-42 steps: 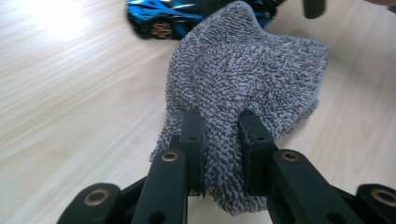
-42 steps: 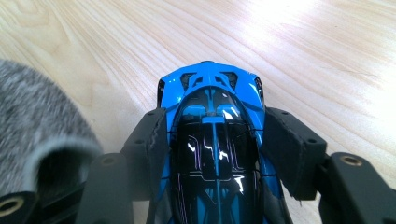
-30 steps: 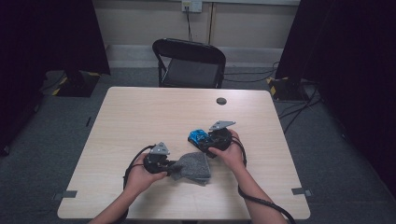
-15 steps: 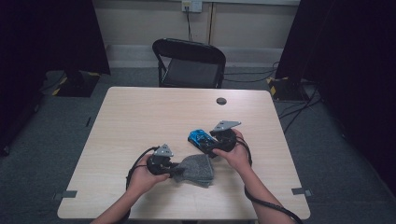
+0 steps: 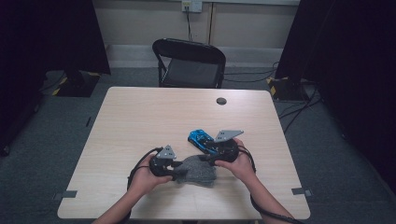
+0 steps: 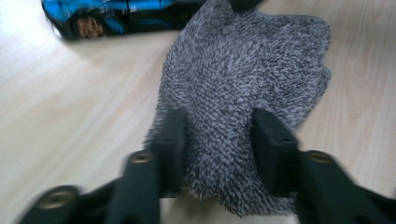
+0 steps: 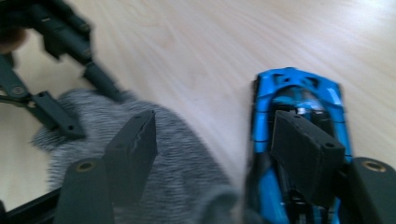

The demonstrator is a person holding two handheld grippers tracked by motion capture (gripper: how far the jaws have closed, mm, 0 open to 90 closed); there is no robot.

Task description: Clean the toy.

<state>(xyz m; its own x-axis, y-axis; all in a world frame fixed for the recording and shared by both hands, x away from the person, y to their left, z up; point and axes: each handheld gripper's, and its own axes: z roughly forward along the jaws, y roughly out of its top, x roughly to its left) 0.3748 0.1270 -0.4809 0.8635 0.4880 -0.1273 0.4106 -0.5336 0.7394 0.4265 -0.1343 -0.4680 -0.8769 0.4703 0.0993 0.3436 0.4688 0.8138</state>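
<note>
Low centre of the high view: grey knit glove (image 5: 198, 170) lies flat on the table (image 5: 140, 121) between left gripper (image 5: 175, 173) and right gripper (image 5: 205, 158), blue toy car (image 5: 201, 139) just beyond. Left gripper view: jaws, just opened, straddle the glove's cuff edge without pinching; soft, light, likely to bunch, so grip a full fold of the cuff. Right gripper view: jaws part-open, holding nothing, over glove and car.

Fuzzy knit cloth (image 6: 243, 84), glossy toy car (image 7: 294, 98) (plastic-looking)

Black folding chair (image 5: 189, 63) behind wooden table (image 5: 140, 116), grey floor (image 5: 56, 140)
</note>
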